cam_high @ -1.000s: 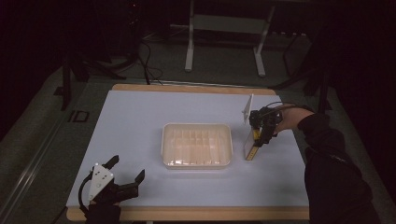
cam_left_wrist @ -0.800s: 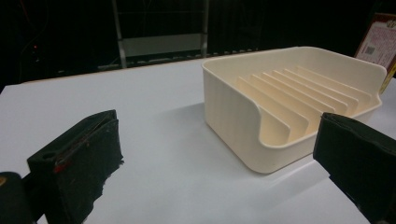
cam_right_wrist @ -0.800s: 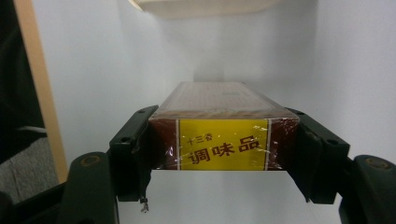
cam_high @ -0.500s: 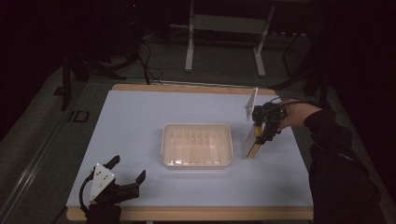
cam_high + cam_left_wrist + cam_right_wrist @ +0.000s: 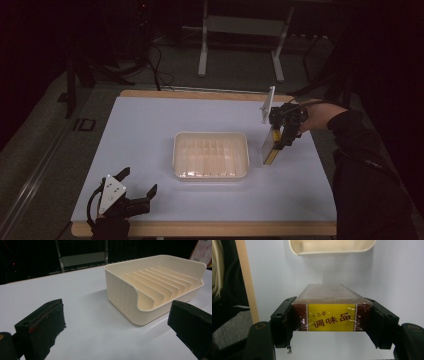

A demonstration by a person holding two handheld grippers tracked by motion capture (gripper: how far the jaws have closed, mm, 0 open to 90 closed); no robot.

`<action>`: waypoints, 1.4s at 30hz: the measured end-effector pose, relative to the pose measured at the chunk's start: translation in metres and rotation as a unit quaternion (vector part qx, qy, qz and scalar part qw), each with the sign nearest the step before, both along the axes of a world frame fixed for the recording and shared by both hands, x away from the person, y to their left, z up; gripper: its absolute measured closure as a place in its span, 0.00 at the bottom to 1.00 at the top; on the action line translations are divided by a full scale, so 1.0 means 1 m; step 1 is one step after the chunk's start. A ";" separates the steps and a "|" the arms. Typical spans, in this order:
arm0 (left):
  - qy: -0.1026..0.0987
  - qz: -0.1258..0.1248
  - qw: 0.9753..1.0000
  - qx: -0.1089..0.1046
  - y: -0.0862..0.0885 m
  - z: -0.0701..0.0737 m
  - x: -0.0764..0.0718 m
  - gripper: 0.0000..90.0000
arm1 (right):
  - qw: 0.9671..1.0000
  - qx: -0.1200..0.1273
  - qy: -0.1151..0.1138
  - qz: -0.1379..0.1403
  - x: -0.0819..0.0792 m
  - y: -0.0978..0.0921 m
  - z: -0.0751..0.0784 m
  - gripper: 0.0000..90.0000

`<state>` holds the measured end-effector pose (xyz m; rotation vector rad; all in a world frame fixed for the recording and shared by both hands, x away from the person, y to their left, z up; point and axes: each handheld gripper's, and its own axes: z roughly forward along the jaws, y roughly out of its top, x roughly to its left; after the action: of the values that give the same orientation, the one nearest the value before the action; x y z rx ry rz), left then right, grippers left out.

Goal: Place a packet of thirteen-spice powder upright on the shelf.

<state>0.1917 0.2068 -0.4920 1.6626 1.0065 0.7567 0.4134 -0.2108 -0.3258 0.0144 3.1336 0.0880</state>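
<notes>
Spice box (image 5: 331, 307) sits clamped between the jaws of our right gripper (image 5: 284, 131), held above the white table (image 5: 150, 130) just right of the cream slotted tray (image 5: 211, 155), its yellow label end toward the gripper's camera. Our left gripper (image 5: 131, 196) rests at the near left corner, jaws spread wide and empty, facing the tray.

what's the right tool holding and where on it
The right tool grips a wrapped brown box with a yellow label by its two narrow sides, at the near end.
</notes>
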 end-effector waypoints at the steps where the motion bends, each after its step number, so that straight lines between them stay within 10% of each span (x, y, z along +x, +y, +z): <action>1: -0.001 -0.002 1.000 0.000 0.000 0.000 0.000 0.01 | 1.000 0.002 -0.002 0.003 -0.001 0.001 0.003 0.35; 21: -0.016 -0.047 0.999 -0.002 -0.006 0.002 -0.002 0.01 | 0.999 0.020 -0.013 0.032 -0.013 0.033 0.035 0.35; 42: -0.018 -0.089 0.996 -0.001 -0.011 0.001 -0.003 0.01 | 0.995 0.067 -0.009 0.072 -0.018 0.082 0.030 0.35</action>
<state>0.1886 0.1956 -0.4905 1.7063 0.8214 0.6640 0.3951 -0.1292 -0.2958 -0.2115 3.1006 0.2973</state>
